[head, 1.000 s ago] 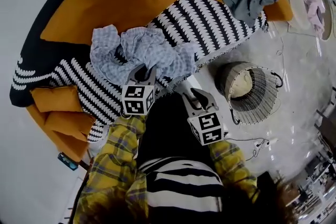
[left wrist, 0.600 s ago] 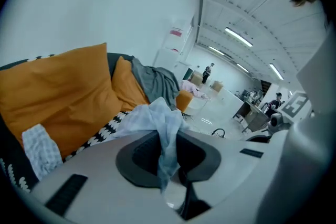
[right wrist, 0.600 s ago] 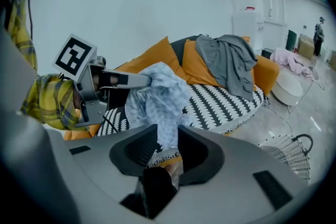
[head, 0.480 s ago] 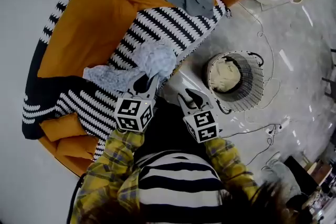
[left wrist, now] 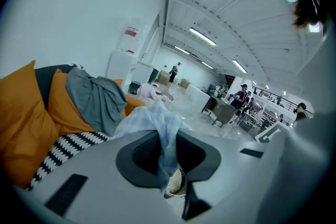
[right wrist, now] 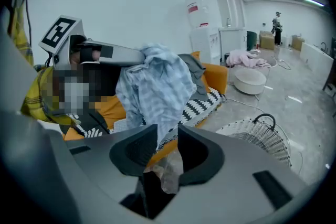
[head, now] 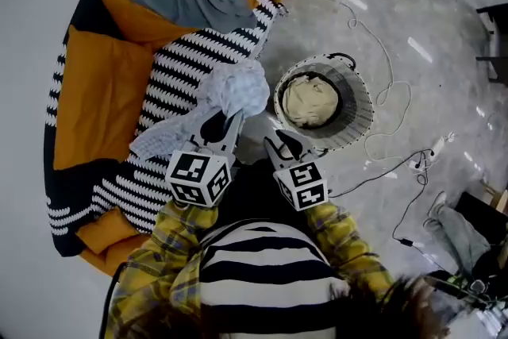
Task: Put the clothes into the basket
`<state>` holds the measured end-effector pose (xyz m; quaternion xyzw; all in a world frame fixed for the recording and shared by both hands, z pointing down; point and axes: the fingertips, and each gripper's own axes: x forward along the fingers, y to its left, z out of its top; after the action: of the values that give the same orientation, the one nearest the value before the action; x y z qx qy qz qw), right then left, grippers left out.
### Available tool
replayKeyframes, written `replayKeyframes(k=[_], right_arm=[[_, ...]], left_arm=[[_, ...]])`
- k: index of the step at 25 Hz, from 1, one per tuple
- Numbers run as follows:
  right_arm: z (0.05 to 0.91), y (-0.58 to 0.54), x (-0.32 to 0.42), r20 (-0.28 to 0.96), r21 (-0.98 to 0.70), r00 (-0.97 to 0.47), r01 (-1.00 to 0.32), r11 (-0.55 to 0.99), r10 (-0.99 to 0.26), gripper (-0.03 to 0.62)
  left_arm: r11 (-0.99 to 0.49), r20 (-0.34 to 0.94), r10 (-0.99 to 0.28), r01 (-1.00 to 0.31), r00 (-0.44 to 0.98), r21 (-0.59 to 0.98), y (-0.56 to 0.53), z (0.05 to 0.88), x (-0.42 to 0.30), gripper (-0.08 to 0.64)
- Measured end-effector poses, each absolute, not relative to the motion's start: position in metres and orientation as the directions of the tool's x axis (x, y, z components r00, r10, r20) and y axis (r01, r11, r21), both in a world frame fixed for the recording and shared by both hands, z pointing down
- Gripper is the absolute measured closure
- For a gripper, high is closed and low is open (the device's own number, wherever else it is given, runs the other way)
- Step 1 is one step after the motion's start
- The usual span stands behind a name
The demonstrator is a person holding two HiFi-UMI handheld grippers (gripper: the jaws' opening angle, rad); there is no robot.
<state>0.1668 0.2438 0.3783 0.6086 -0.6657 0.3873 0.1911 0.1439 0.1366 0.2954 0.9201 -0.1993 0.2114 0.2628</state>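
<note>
— Garment status?
— Pale blue checked garment [head: 238, 87] hangs over the sofa [head: 95, 91] edge, beside the wicker basket [head: 359, 111]. Left gripper [head: 218, 125] is clamped on it; right gripper [head: 282, 143] pinches a thin fold. Likely light, limp and trailing: grip bunched folds.

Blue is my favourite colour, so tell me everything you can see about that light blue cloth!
The light blue cloth is thin, soft-looking fabric with a faint check, all crumpled. The left gripper pinches a fold between its jaws, so it hangs bunched in the air beside the basket, not in it. One end trails over the striped blanket. Whether the right gripper grips it too, I can't tell.
</note>
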Motion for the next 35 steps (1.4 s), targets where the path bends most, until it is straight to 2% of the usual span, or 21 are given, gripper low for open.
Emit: replayKeyframes(k=[12, 24, 29, 35], right_arm=[[0.362, 0.307, 0.265, 0.696, -0.270, -0.018, -0.933, -0.238, -0.718, 0.459], [0.360, 0.367, 0.327, 0.688, -0.265, 0.119, -0.877, -0.400, -0.716, 0.459], [0.355, 0.385, 0.346, 0.682, -0.271, 0.163, -0.849, -0.454, -0.713, 0.459], [0.363, 0.401, 0.357, 0.696, -0.274, 0.186, -0.824, -0.495, -0.694, 0.459]], left_arm=[[-0.900, 0.379, -0.044, -0.202, 0.924, 0.386, 0.212, 0.234, 0.282, 0.492], [-0.923, 0.285, 0.171, 0.052, 0.943, 0.382, 0.294, 0.201, 0.381, 0.492], [-0.918, 0.291, 0.232, 0.110, 0.928, 0.381, 0.321, 0.204, 0.404, 0.492], [-0.914, 0.376, 0.257, 0.097, 0.890, 0.395, 0.330, 0.249, 0.408, 0.492]])
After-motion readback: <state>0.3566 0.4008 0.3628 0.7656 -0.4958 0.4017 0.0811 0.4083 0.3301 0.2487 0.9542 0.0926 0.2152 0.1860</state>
